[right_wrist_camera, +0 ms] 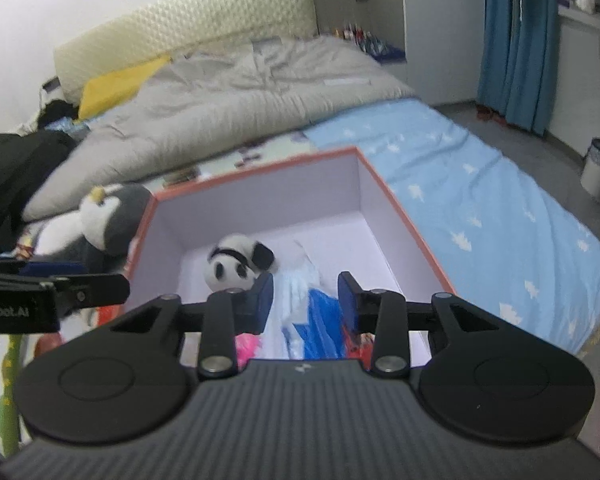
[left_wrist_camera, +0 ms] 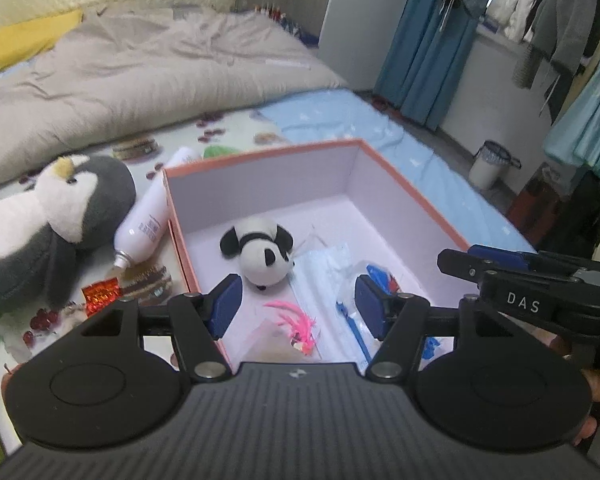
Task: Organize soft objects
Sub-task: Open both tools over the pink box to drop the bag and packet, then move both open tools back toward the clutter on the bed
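Over the near end of an open orange-rimmed box [left_wrist_camera: 412,184] on a bed: left tool [left_wrist_camera: 296,304] and right tool [right_wrist_camera: 304,300], side by side, angled down into it, both spread apart with nothing pressed between the blue pads. Below the left tool, on the pale floor of the box, a pink feathery toy [left_wrist_camera: 296,324]; just right of it, clear plastic packets [left_wrist_camera: 332,272] and a blue wrapper [right_wrist_camera: 320,320], the latter showing between the right tool's released pads but apart from them. Further in, near the box's left wall, a small panda plush [left_wrist_camera: 260,252], on its side, already stowed. Outside the box, against its left wall, a white spray bottle [left_wrist_camera: 148,220] lying flat; beyond that, a grey-and-white penguin plush [left_wrist_camera: 52,216], not yet put away, on the patterned sheet. Further back, a rumpled grey duvet [left_wrist_camera: 160,68], a yellow pillow [right_wrist_camera: 120,84] and a quilted headboard [right_wrist_camera: 188,24]; to the right, a light blue sheet [right_wrist_camera: 480,200], blue curtains [right_wrist_camera: 516,40], a small waste bin [left_wrist_camera: 492,164] on the floor.

Likely risks from here: the two tools standing close enough to knock together on any sideways reach; a swing left toward the penguin catching the box wall and shoving the box across the soft mattress, or rolling the bottle; a shallow pinch on the plush fur slipping, given how bulky the penguin looks; the penguin crowding or crushing the loose packets when dropped in.
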A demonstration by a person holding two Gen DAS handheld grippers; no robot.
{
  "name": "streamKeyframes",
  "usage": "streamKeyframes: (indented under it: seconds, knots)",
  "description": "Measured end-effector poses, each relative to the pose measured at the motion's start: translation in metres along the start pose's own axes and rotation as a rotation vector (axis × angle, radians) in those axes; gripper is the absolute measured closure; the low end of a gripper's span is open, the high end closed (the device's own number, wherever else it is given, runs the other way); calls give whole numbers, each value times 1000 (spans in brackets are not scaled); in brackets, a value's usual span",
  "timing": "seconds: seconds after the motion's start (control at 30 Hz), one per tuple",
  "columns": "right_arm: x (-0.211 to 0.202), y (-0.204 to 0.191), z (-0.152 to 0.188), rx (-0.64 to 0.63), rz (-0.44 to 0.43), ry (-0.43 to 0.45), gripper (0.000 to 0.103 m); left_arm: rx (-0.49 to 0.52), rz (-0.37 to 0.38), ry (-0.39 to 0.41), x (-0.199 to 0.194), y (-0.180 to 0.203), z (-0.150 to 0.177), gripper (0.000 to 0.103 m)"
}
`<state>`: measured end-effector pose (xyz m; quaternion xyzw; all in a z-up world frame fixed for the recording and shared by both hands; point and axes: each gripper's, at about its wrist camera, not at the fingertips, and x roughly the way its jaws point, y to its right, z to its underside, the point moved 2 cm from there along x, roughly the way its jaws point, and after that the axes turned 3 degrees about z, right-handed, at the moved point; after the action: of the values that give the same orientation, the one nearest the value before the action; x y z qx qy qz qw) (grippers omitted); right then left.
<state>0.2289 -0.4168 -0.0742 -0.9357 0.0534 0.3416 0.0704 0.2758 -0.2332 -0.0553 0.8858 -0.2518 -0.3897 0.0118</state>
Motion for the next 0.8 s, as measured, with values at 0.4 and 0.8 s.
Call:
streamKeyframes:
  seconds: [0.4,0.8]
  knots:
    - [-46,-42,-4,-16,-89,142,64,-30,-35,127,-69,-24,24,35]
    - [-68,-92,27,-75,-174,185,64,-60,-102,203,-122,-56,69,35]
